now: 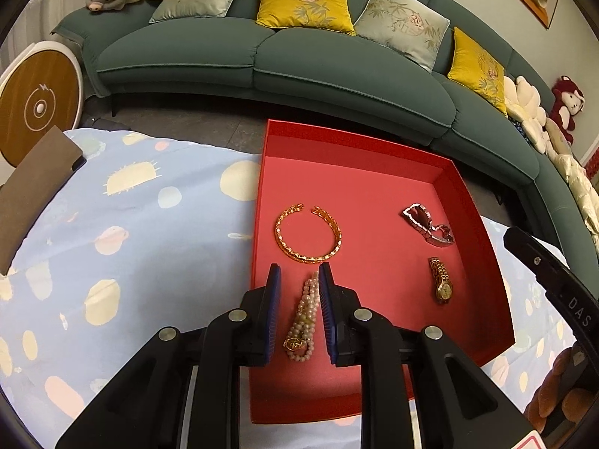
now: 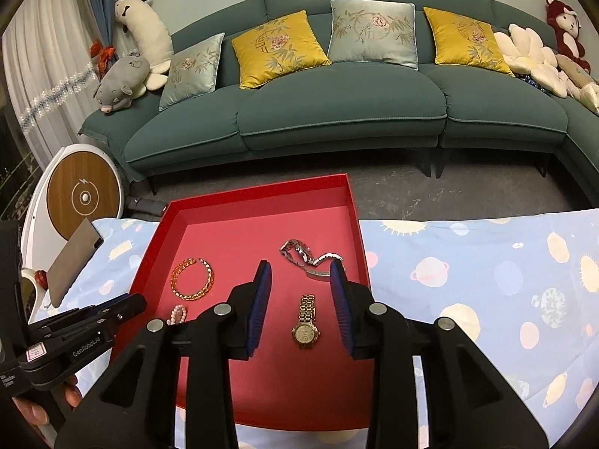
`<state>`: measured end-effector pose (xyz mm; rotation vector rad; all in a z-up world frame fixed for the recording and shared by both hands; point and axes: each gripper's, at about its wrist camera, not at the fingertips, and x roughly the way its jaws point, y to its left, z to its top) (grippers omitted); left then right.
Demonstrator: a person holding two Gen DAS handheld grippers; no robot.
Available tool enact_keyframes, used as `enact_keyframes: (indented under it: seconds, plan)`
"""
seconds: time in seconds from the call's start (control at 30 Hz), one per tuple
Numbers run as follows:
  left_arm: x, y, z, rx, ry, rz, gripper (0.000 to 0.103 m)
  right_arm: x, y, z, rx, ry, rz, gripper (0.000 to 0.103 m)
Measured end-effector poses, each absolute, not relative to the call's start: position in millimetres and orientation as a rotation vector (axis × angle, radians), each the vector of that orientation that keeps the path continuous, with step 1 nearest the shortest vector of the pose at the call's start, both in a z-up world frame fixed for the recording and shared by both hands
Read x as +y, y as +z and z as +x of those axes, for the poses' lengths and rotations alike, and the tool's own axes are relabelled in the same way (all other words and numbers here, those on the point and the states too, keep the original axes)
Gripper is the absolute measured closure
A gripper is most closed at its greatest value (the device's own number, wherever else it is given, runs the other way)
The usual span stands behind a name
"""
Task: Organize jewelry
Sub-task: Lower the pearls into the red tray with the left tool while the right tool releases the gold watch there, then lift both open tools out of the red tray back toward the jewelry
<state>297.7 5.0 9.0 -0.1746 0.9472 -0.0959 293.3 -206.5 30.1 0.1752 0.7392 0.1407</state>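
In the red tray (image 1: 483,220) I count four pieces, one gold bangle (image 1: 308,235), one pearl bracelet (image 1: 305,320), one gold watch (image 2: 306,320), one silver watch (image 2: 307,258); my left claw (image 1: 297,275) straddles the pearls part-open, right claw (image 2: 299,267) wide over the gold watch, far tray end bare.

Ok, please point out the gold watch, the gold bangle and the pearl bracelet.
gold watch (image 2: 306,333): right wrist view, on the dial.
gold bangle (image 1: 297,257): left wrist view, on its near arc.
pearl bracelet (image 1: 304,318): left wrist view, on the bead strands.
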Motion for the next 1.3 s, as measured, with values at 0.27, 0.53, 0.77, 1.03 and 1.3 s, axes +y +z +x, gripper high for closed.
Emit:
enact_keyframes:
  seconds: [0.27,0.53,0.77,1.03,1.3]
  plan:
    - [9.7,42.2,255.0,0.901,-0.110,-0.145,0.084,-214.2,67.5,248.7,0.690,0.119,0.134,0.068]
    - [18.7,51.2,178.2,0.889,-0.106,-0.067,0.066,-211.7,79.3,171.7,0.698,0.132,0.075,0.066]
    - [28.4,25.6,110.7,0.935,-0.093,-0.089,0.066,-217.3,66.8,100.1,0.725,0.149,0.082,0.063]
    - [38.5,-4.9,67.0,0.955,-0.056,-0.092,0.066,-218.6,30.6,47.2,0.792,0.170,0.115,0.062]
    - [44.4,-32.7,67.1,1.009,-0.078,-0.122,0.066,-206.3,-15.6,34.2,0.884,0.183,0.077,0.062]
